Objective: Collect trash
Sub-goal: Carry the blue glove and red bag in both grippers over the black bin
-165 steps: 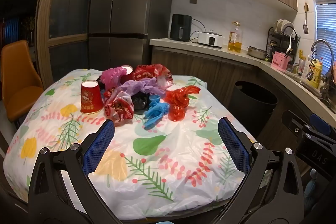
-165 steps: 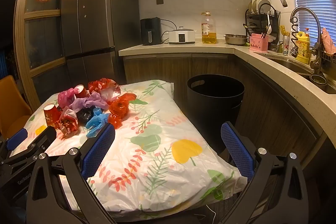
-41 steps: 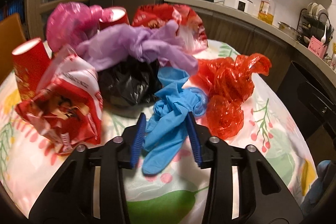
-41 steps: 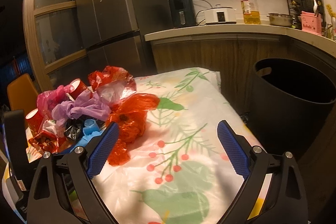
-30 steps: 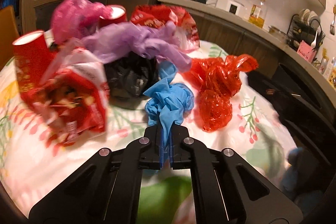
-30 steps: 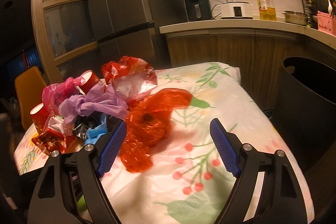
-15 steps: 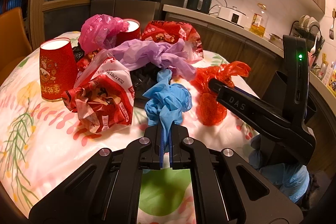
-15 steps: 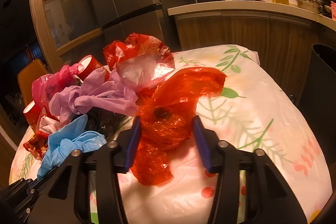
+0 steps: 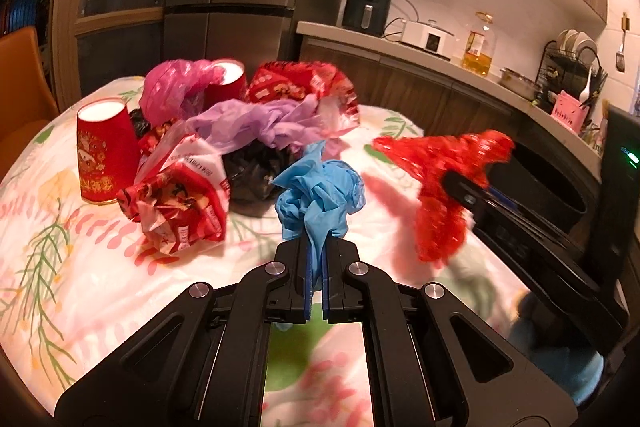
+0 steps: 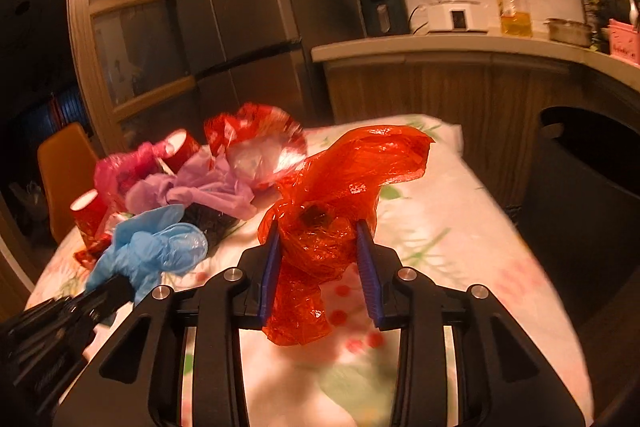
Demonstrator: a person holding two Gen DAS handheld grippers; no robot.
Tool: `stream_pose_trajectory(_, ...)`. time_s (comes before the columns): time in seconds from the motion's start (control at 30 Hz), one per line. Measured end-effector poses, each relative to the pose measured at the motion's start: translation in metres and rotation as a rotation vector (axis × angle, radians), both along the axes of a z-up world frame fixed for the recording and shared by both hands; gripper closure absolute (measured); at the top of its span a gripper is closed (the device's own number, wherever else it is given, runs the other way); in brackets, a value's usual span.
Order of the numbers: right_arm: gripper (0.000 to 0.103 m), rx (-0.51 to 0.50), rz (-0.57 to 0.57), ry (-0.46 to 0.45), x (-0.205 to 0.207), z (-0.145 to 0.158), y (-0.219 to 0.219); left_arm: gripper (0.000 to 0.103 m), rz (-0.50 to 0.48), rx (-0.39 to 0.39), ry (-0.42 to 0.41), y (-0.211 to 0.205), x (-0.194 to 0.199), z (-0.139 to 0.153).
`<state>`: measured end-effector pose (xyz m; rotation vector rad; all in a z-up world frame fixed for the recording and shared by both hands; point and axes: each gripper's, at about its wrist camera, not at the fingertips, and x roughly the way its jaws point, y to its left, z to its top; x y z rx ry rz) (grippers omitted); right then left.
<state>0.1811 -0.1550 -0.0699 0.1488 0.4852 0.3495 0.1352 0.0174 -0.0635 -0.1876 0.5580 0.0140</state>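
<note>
Left gripper (image 9: 315, 279), fingers clamped on blue glove (image 9: 320, 199); right gripper (image 10: 318, 267), fingers gripping red plastic bag (image 10: 332, 223) above the floral-covered counter (image 10: 460, 227).

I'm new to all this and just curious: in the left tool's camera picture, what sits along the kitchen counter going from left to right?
Black air fryer → white cooker → bottle of oil → metal pot → dish rack → pink holder.

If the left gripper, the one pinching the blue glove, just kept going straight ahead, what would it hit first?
Most likely the black plastic bag just behind the blue glove that the left gripper holds, then the purple bag above it; depth is hard to judge.
</note>
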Motion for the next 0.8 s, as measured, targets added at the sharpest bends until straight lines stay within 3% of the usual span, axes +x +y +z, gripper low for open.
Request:
stream_pose_trajectory(0.37,0.067,0.026,-0.111,-0.103,-0.049,0.04,-0.062,0.102,-0.104,0.021,-0.085,-0.053,0.0,0.039)
stream_pose_trajectory(0.8,0.067,-0.012,-0.352,-0.21,-0.044,0.068,-0.148,0.102,-0.292,0.038,-0.181,-0.15,0.048,0.08)
